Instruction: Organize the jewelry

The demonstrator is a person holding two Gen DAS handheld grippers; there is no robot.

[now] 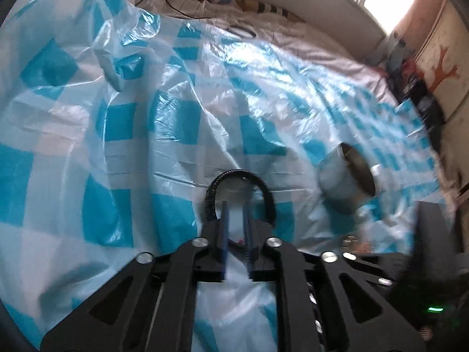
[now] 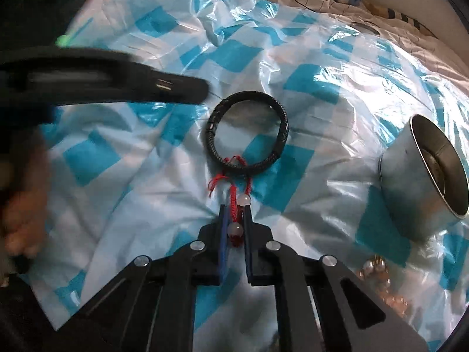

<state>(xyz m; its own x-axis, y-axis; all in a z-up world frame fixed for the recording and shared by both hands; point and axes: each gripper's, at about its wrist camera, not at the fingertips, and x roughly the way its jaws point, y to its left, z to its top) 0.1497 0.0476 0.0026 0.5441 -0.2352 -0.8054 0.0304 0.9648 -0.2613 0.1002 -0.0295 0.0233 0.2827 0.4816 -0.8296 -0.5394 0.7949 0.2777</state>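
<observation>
A black braided bracelet (image 2: 248,135) lies on the blue-and-white checked plastic sheet (image 2: 146,135). A red cord bracelet with pale beads (image 2: 239,205) runs from it into my right gripper (image 2: 236,214), whose nearly closed jaws are shut on the cord. In the left wrist view the black bracelet (image 1: 243,187) arches just ahead of my left gripper (image 1: 236,214), whose jaws stand narrowly apart with no bracelet clearly between them. A round metal tin (image 2: 422,173), open and tilted, sits to the right; it also shows in the left wrist view (image 1: 346,176).
My left gripper's arm (image 2: 102,79) crosses the right wrist view at upper left, with a hand (image 2: 23,211) below it. Gold-toned beads (image 2: 378,281) lie at lower right. Bedding and a black cable (image 1: 176,6) lie beyond the sheet.
</observation>
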